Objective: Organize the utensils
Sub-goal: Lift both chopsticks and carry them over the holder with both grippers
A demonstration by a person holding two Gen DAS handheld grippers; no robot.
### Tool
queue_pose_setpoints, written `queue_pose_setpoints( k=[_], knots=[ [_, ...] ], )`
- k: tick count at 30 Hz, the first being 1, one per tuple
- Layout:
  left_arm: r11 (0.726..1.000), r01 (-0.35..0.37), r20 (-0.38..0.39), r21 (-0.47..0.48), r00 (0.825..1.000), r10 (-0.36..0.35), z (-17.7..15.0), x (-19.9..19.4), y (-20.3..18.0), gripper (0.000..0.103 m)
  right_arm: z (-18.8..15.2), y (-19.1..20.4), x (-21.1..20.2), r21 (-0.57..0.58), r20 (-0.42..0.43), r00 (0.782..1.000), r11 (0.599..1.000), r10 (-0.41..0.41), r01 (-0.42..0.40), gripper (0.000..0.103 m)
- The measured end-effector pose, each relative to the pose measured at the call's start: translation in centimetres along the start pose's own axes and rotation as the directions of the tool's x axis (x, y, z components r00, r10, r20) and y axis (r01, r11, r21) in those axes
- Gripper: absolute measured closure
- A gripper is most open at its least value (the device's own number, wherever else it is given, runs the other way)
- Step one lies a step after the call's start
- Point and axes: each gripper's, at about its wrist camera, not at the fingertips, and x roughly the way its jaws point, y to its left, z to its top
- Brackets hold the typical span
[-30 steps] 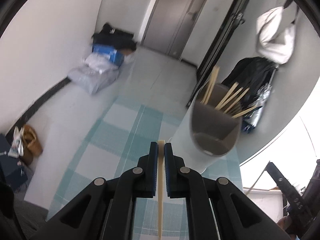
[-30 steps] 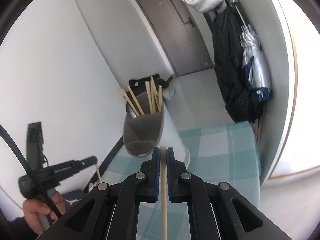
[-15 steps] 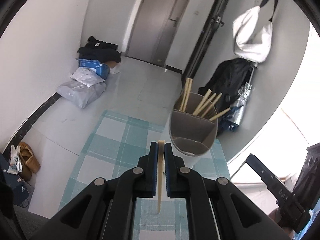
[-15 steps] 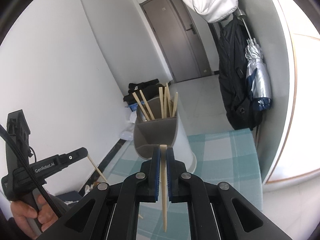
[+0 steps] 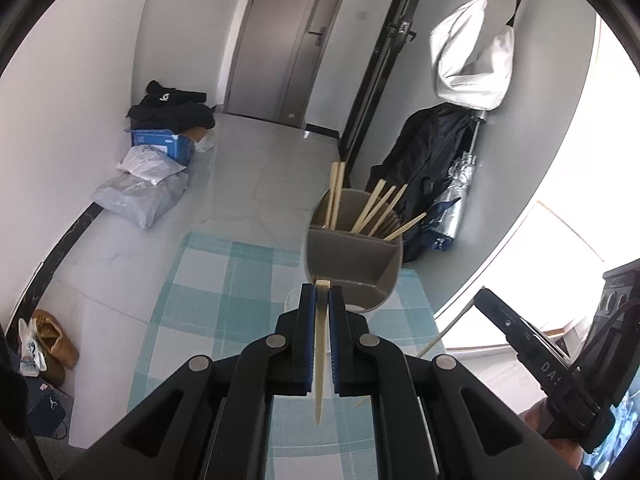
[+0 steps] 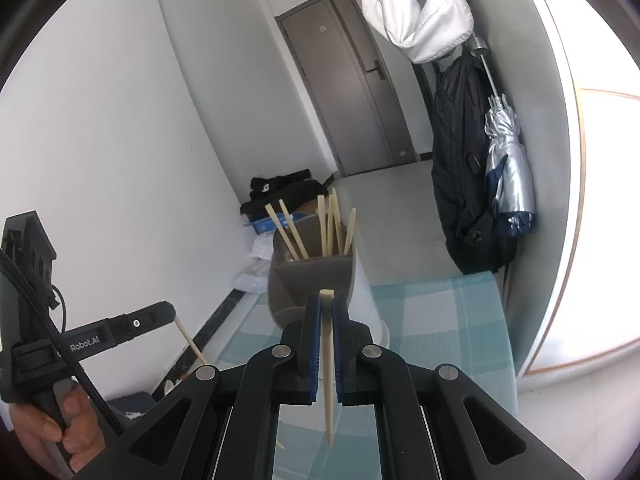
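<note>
Each gripper is carrying one chopstick toward the holder [image 5: 354, 256]: left gripper [image 5: 322, 300] and right gripper [image 6: 327, 308] are clamping theirs upright, above the checked cloth [image 5: 208, 300]; next, each tip is needing alignment over a compartment before release

Each handheld gripper, the left gripper [image 5: 319, 300] and the right gripper [image 6: 327, 312], is showing a matte black plastic frame with two angular linkage arms joined by round silver screws, and narrow fingers lined with ribbed blue pads [image 5: 307, 340]. Seen from the side, the left gripper's long black finger is carrying white "Robot.AI" lettering and a small silver screw, with a thick black cable [image 6: 60, 344] looping past its grey handle. A bare hand [image 6: 52, 432] is wrapping that handle, no sleeve showing.
</note>
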Motion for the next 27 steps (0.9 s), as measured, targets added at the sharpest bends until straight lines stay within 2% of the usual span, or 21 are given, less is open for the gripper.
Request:
queue_pose_setpoints(
  k=[5,13,19,27],
  knots=[
    [0.999,0.036,0.011,0.001,0.999,-0.036,1.6,-0.7,-0.5,0.1,1.2,0.6,-0.8,-0.014,0.03,0.999,1.0,0.021,-0.021,0.098],
    [0.997,0.077,0.047,0.003,0.996,-0.077,4.9,-1.4,-1.5,0.1,5.0,1.8,-2.4,-0.036,0.086,0.995,0.999,0.042,-0.039,0.098],
    [0.988,0.154,0.067,-0.006,0.986,-0.153,8.5,-1.6,-2.1,0.1,8.8,2.1,-2.6,-0.048,0.115,0.992,0.998,0.047,-0.042,0.098],
    [0.987,0.158,0.136,0.02,0.978,-0.16,13.6,-1.5,-2.2,0.1,12.7,2.5,-1.4,-0.086,0.158,0.986,0.996,0.045,-0.031,0.098]
  ],
)
